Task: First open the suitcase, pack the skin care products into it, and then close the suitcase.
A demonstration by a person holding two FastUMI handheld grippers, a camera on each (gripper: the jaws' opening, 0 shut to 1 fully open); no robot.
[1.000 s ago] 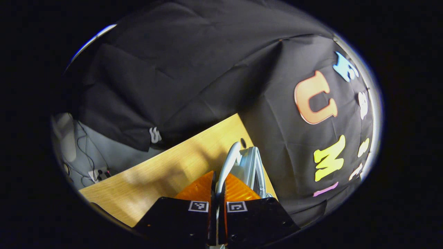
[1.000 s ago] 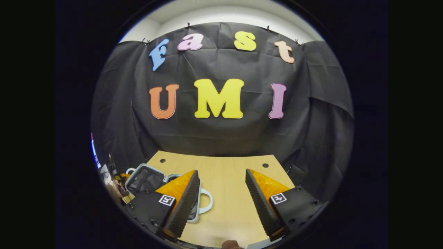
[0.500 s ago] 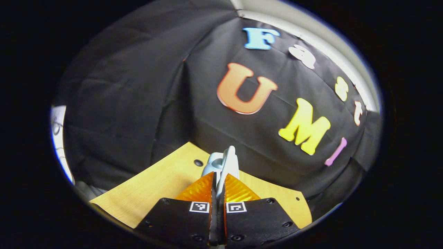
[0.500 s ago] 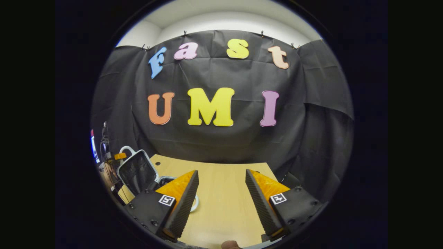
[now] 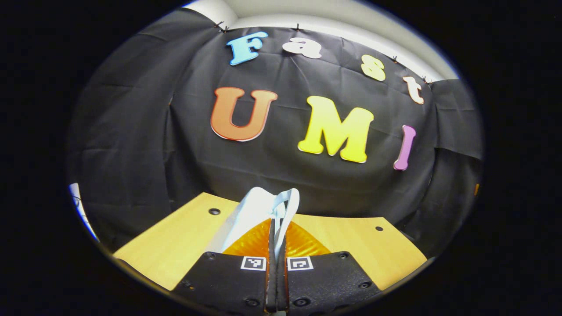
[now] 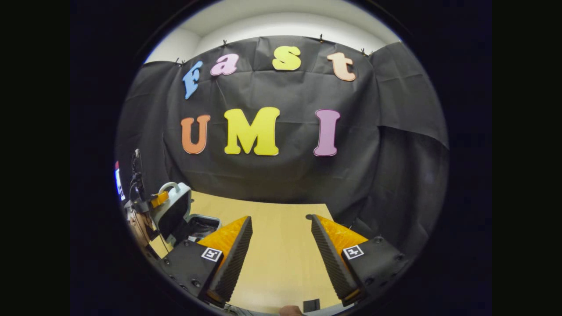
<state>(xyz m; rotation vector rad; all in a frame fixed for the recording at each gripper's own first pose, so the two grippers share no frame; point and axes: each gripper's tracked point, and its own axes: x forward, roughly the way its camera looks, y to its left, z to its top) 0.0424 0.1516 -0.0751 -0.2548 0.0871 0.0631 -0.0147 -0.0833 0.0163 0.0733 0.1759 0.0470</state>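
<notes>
I am pinching the suitcase handle (image 5: 287, 206) in my closed left gripper (image 5: 276, 232); my right gripper (image 6: 281, 239) is hanging wide open, empty, above the table (image 6: 281, 259).

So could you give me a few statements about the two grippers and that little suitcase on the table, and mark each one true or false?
1. The left gripper is clamped on the handle of the suitcase lid. True.
2. The suitcase is fully closed. False: the lid stands raised over the open base.
3. The right gripper holds a skin care bottle. False: its jaws stand wide apart with nothing between them.
4. The suitcase sits on a light wooden table. True.
5. In the right gripper view, the suitcase lies to the right of the fingers. False: it lies at the left edge.
</notes>
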